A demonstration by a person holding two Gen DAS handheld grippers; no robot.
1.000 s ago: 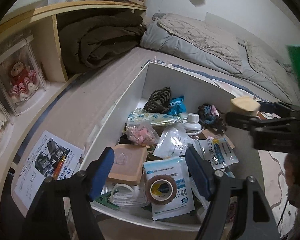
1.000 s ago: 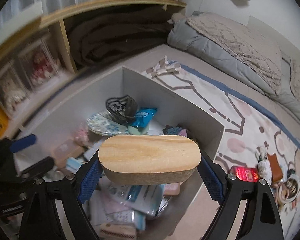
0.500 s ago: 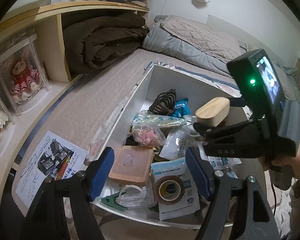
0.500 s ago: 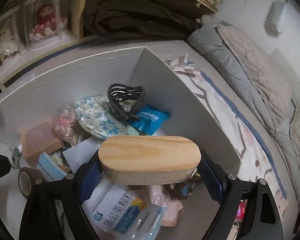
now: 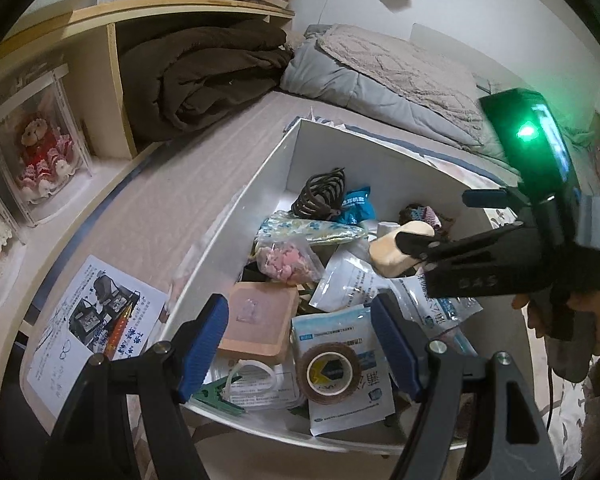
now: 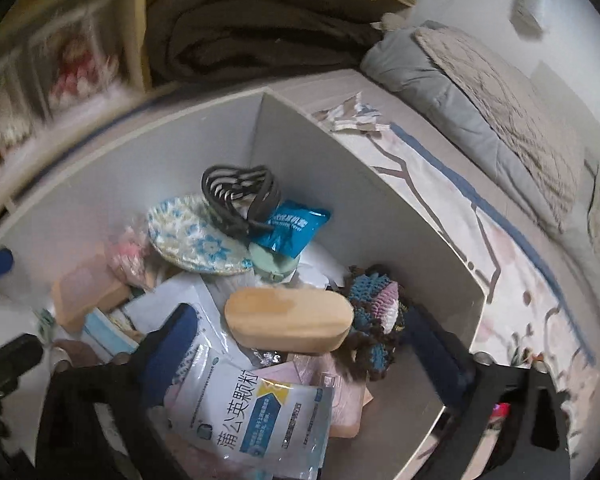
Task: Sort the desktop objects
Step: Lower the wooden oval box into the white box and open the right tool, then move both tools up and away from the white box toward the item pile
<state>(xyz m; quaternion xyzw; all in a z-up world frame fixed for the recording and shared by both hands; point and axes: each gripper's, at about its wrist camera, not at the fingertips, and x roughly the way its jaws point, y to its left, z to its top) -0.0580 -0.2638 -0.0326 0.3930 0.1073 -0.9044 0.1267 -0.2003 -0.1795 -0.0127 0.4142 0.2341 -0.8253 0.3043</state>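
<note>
Wooden and oval, the block (image 6: 289,319) lies in the white box (image 6: 400,232), on top of the paper packets. It sits just beside a knitted blue and pink thing (image 6: 374,312). The right tool (image 6: 300,344) has just been opening its jaws. They stand wide apart now, one on each side of the block, and the pads do not press it. So the block is let go. In the left view the block (image 5: 390,250) shows at the tip of the right tool (image 5: 414,246), which a hand (image 5: 556,312) holds from the right.

The left tool (image 5: 300,340) hangs over the near edge of the box. Its blue pads (image 5: 204,340) are apart and nothing is between them. Under it lie a tape roll (image 5: 331,372) on a white and blue packet (image 5: 348,396), and a pink square case (image 5: 258,322).

Deeper in the box are a black hair clip (image 6: 238,196), a blue pouch (image 6: 290,226) and a flowery bag (image 6: 192,236). A big white and blue packet (image 6: 252,412) lies near the right tool.

The box sits on a bed. A leaflet (image 5: 88,328) with an orange pen (image 5: 118,330) lies to the left of the box.
</note>
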